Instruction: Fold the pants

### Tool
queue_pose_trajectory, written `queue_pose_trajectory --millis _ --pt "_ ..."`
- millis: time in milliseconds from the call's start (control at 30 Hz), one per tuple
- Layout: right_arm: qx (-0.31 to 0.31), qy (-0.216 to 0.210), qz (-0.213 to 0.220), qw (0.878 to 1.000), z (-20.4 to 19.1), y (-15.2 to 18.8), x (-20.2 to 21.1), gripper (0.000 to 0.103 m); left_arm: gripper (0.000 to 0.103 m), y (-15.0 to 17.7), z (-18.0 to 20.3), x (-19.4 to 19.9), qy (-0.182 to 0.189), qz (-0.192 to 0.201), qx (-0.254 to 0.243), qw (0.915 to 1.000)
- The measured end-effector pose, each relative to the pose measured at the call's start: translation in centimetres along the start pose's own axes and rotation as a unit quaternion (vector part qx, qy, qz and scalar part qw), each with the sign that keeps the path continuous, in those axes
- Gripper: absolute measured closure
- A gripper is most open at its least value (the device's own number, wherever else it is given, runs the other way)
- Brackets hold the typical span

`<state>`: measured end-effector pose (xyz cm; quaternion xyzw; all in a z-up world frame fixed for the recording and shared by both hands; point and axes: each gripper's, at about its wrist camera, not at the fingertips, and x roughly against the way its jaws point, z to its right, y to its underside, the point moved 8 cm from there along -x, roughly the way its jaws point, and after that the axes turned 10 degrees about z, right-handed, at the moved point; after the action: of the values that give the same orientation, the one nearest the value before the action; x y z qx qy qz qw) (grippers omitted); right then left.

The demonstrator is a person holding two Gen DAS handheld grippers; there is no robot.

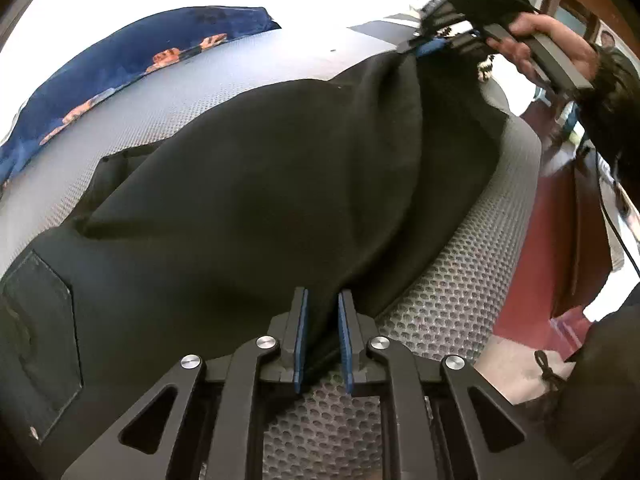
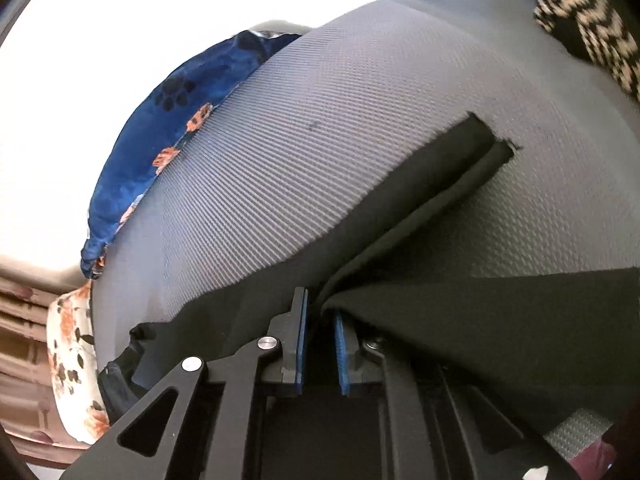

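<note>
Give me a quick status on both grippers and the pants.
Left gripper shut on pants edge. Right gripper shut on far edge. Pants half-spread on grey mattress. Nothing in the way.

1. We see strong daylight behind the blue pillow (image 1: 132,64), blown out to plain white in both views.
2. We lose fold detail in the black pants (image 1: 260,184), which read nearly flat.
3. We note fisheye bending and dark corners at every edge.
4. We find the zigzag-patterned fabric (image 2: 588,28) and the hand (image 1: 536,40) motion-smeared.

No readable text, label, brand, number or sign appears anywhere.
</note>
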<state>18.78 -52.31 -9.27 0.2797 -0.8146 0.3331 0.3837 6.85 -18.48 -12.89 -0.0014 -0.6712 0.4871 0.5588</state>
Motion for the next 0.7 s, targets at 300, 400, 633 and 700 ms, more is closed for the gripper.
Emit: queue_pose_trajectory --millis 300,400,633,700 --pt "-0.008 0.048 -0.029 0.998 -1.3 -0.4 -0.5 0.092 0.089 0.2 -0.5 0.2 0.006 0.016 0.044 0.9989" --pt "-0.035 0.047 -0.020 0.998 1.2 0.1 0.0 0.087 0.089 0.3 -0.7 0.2 0.012 0.018 0.048 0.9986" --pt "-0.087 0.057 0.060 0.993 9.8 1.7 5.9 0.062 0.089 0.3 -1.0 0.3 0.017 0.022 0.056 0.9980" --pt "-0.102 0.070 0.064 0.990 12.1 2.9 7.2 0.062 0.089 0.3 -1.0 0.3 0.017 0.022 0.059 0.9979"
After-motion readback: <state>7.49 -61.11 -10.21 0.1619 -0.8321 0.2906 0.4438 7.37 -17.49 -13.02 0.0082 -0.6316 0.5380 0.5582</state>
